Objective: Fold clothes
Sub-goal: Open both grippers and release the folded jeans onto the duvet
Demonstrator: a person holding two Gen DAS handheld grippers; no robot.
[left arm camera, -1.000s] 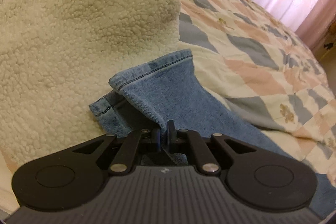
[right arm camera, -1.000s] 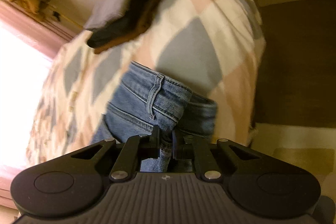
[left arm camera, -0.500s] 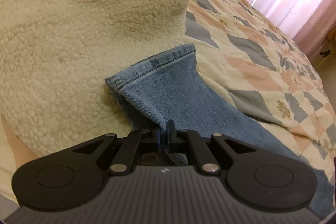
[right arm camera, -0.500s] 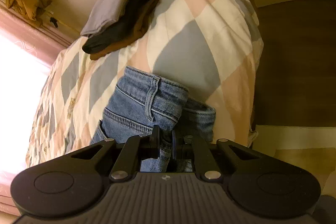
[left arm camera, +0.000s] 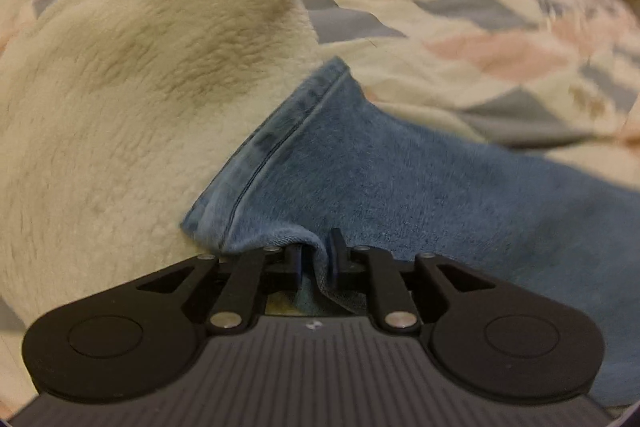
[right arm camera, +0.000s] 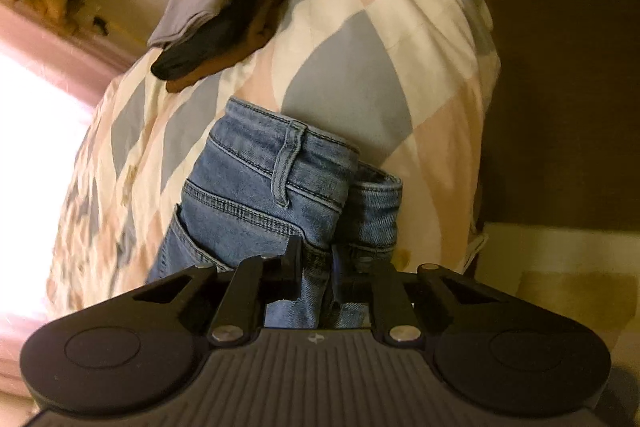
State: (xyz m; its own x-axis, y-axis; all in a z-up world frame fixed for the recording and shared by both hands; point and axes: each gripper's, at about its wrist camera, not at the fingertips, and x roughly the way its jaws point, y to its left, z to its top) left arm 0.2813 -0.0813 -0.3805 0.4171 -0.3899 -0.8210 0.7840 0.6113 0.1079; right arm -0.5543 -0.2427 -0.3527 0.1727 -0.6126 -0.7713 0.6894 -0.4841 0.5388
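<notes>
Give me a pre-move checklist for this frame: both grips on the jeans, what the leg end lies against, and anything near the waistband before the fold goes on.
1. Left hand-held gripper shut on the jeans near the leg hem: ok, denim is pinched between its fingers.
2. Right hand-held gripper shut on the waistband end: ok, fabric sits between the fingers below the belt loop.
3. Leg hem free of the fleece blanket: not ok, the hem lies against it.
4. Folded stack of clothes apart from the waistband: ok, quilt shows between them.
5. Jeans flat along their length: cannot tell, no view shows the middle.
6. Left view sharp enough to judge: not ok, blurred.
</notes>
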